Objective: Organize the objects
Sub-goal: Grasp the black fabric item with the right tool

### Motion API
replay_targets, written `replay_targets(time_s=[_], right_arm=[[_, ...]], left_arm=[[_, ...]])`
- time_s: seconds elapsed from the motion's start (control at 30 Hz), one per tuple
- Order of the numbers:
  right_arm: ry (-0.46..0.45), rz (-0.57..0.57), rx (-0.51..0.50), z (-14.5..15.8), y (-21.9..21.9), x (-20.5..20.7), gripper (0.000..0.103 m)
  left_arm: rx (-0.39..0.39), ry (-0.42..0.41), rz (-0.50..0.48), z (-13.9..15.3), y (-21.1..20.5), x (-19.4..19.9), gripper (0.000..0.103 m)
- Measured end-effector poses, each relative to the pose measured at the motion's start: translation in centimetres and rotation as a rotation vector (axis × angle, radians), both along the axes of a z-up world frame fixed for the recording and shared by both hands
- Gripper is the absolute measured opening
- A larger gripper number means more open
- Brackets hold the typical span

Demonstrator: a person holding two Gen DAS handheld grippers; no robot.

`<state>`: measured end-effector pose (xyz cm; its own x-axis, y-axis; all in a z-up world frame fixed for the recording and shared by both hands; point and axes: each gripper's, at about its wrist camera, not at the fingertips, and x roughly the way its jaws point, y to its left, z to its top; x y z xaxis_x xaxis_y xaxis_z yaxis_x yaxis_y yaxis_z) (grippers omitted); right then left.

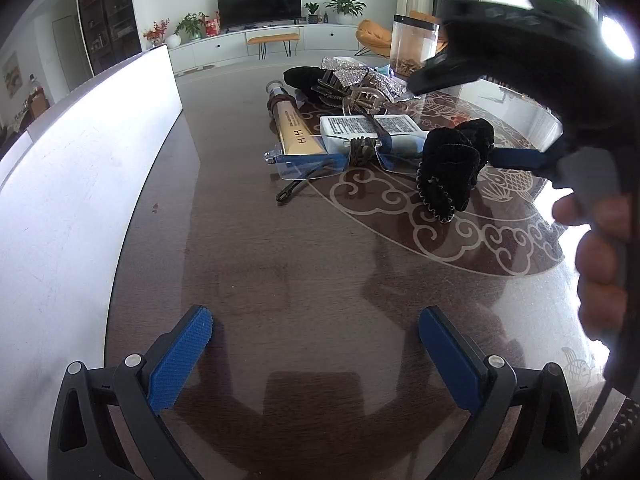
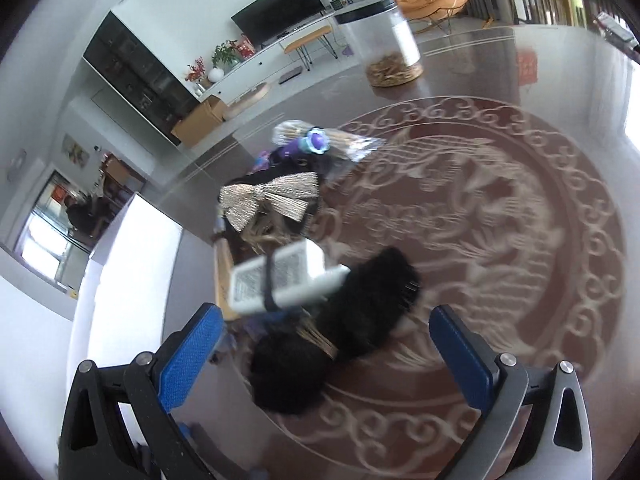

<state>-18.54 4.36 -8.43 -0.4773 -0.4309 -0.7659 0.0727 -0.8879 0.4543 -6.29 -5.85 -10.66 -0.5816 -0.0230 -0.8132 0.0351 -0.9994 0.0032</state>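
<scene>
1. The left gripper (image 1: 316,354), its blue ribbed pads spread wide and holding nothing, hangs low over bare dark wood near the close edge of the glossy brown table (image 1: 280,280), which carries a pale scrollwork medallion.

2. The right gripper (image 2: 326,352) hovers with its blue pads equally wide apart, empty, directly above a fluffy black velvet hair bow (image 2: 352,320); the bow lies between the two fingers but whether either pad touches it cannot be told, as the right wrist view is blurred.

3. In the left wrist view that same gripper reaches in from the right edge, a person's hand (image 1: 600,256) wrapped around its dark handle.

4. The clutter sits in one heap toward the middle of the table: a white rectangular box with printed text (image 1: 372,128), a beige cosmetic tube with a silver cap (image 1: 290,126) beside it, clear rimless glasses (image 1: 320,160) leaning across the front of both, a transparent claw hair clip (image 1: 362,100) behind the box and a silver glitter bow (image 1: 352,70) further back.

5. The black bow rests at the heap's right side, on the rim of the medallion.

6. A clear plastic jar with a dark lid (image 2: 380,44), brown pieces in its bottom, stands apart near the table's far edge.

7. A large white flat-sided container (image 1: 80,184) occupies the table's left edge.
</scene>
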Motion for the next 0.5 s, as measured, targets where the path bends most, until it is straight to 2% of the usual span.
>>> replay_targets(time_s=[0.07, 0.1, 0.17, 0.27, 0.3, 0.4, 0.5], right_arm=[[-0.032, 0.052, 0.071, -0.8, -1.3, -0.5, 0.101], [-0.034, 0.078, 0.117, -1.0, -1.7, -0.3, 0.087], [0.006, 0.127, 0.213, -0.9, -2.0, 0.8, 0.069], [0.039, 0.184, 0.264, -1.1, -0.8, 3.3, 0.05], [0.052, 0.195, 0.3, -1.1, -0.2, 4.2, 0.047], [0.093, 0.199, 0.4, -1.2, 2.2, 7.3, 0.047], [0.12, 0.15, 0.453, -1.3, 4.8, 9.8, 0.047]], left_arm=[[0.0, 0.0, 0.0, 0.0, 0.0, 0.0, 0.103], [0.0, 0.0, 0.0, 0.0, 0.0, 0.0, 0.103], [0.0, 0.0, 0.0, 0.0, 0.0, 0.1, 0.103], [0.0, 0.0, 0.0, 0.0, 0.0, 0.1, 0.103], [0.0, 0.0, 0.0, 0.0, 0.0, 0.1, 0.103], [0.0, 0.0, 0.0, 0.0, 0.0, 0.1, 0.103], [0.0, 0.0, 0.0, 0.1, 0.0, 0.1, 0.103]])
